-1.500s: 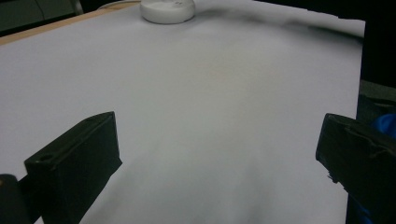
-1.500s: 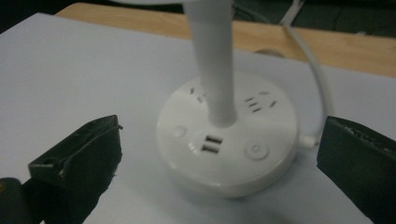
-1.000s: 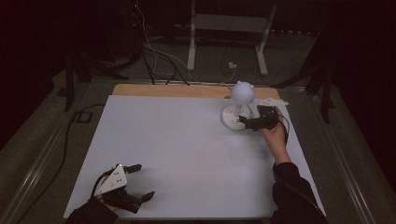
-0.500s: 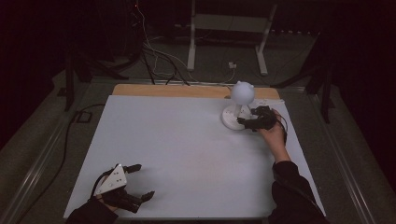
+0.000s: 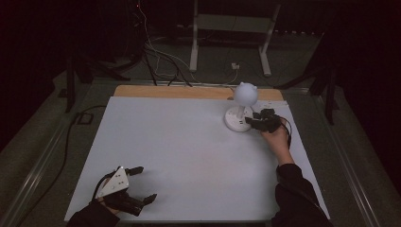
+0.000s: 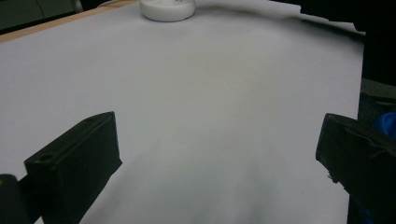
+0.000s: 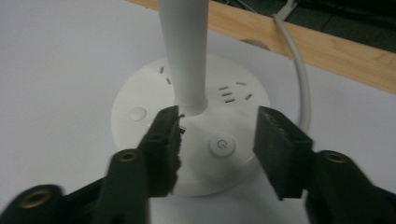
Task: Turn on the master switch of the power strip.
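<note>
Your left gripper [image 5: 137, 184] rests at the table's [image 5: 179, 156] near left corner, jaws spread wide on nothing, well apart from the lamp [image 5: 241, 111]. Your right gripper [image 7: 217, 140] is at the lamp's round base [image 7: 140, 95], jaws just narrowing over its power button [image 7: 221, 144], probably not touching; the stem [image 7: 184, 51] rises just beyond.
</note>
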{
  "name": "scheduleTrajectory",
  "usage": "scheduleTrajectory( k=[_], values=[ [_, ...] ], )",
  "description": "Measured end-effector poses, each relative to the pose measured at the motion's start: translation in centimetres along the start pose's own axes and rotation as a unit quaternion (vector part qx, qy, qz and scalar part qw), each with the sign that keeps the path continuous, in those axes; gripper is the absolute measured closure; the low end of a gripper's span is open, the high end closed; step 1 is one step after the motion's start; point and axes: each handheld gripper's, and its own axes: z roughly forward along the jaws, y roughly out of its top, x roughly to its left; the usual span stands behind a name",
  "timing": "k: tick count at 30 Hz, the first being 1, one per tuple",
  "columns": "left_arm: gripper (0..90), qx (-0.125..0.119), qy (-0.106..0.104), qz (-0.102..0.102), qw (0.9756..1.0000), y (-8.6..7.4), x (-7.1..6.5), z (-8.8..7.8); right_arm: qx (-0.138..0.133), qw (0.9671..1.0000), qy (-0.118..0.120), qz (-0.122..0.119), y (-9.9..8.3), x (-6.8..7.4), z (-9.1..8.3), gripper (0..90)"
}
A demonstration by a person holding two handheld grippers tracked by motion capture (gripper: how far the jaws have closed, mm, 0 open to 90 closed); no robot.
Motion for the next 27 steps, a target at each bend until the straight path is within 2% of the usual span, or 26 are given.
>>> scheduleTrajectory(
  k=[6,14,19,24,27],
  values=[
    [0.2,0.0,0.001,0.0,1.0,0.01,-0.01,-0.04,0.005,0.9998,0.002,-0.02,-0.01,0.05,0.03,70.5],
    [0.2,-0.004,0.001,-0.002,1.0,0.02,0.05,-0.11,-0.002,0.9998,-0.009,-0.017,0.04,-0.05,0.04,90.0],
    [0.2,-0.002,0.001,-0.001,1.0,0.01,0.03,-0.07,0.006,0.9999,-0.004,-0.014,0.14,-0.11,0.26,90.0],
    [0.2,-0.002,0.002,-0.001,1.0,-0.01,0.05,-0.05,0.017,0.9996,-0.02,-0.011,0.09,-0.07,0.67,90.0],
    [0.2,-0.002,0.001,-0.001,1.0,-0.02,0.03,-0.05,0.024,0.9994,-0.021,-0.013,0.02,-0.06,0.92,90.0]
  ],
)
